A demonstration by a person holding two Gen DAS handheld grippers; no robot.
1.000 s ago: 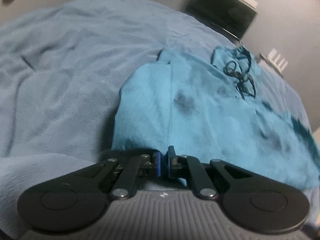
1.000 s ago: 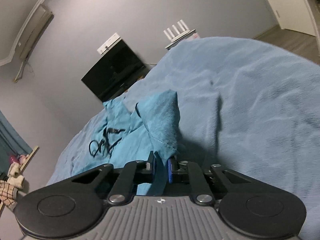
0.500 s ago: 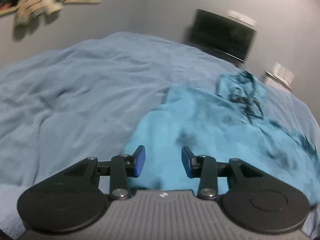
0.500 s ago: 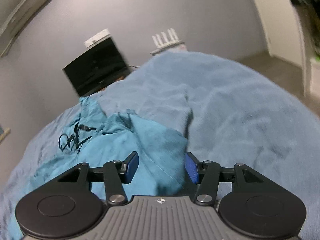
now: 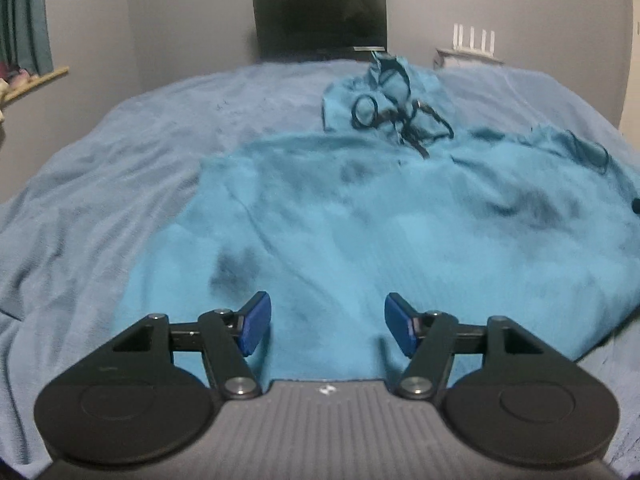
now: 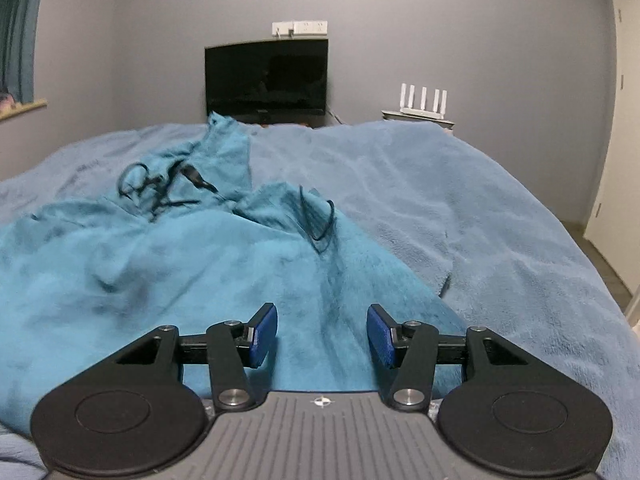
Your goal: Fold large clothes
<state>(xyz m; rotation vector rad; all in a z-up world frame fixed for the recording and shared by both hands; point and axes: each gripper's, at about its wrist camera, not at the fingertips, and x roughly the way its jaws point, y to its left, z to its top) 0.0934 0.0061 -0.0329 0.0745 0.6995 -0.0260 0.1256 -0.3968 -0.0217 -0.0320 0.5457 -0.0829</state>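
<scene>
At the far left, a teal curtain (image 5: 24, 20) hung beside a wooden sill (image 5: 36, 80). The pale blue blanket (image 5: 100, 184) covered the whole bed. On it lay the turquoise fleece garment (image 5: 360, 220), spread loosely with shallow creases, its near edge below both grippers. The left gripper (image 5: 327, 328) hovered over that edge, its jaws opening; the blue pads (image 5: 254, 322) stood well apart and pressed on nothing, with only fabric showing below the gap. Black drawstrings (image 5: 396, 116) lay tangled at the garment's far, bunched end. Against the grey wall behind the bed stood a dark monitor (image 5: 320, 20), with a white socket strip (image 6: 300, 28) above it. The right gripper (image 6: 322, 336) hovered over the garment's right edge, jaws parted and gripping nothing. A white router (image 6: 423, 102) with upright antennas stood further right, and a white door (image 6: 620, 120) closed the scene.
</scene>
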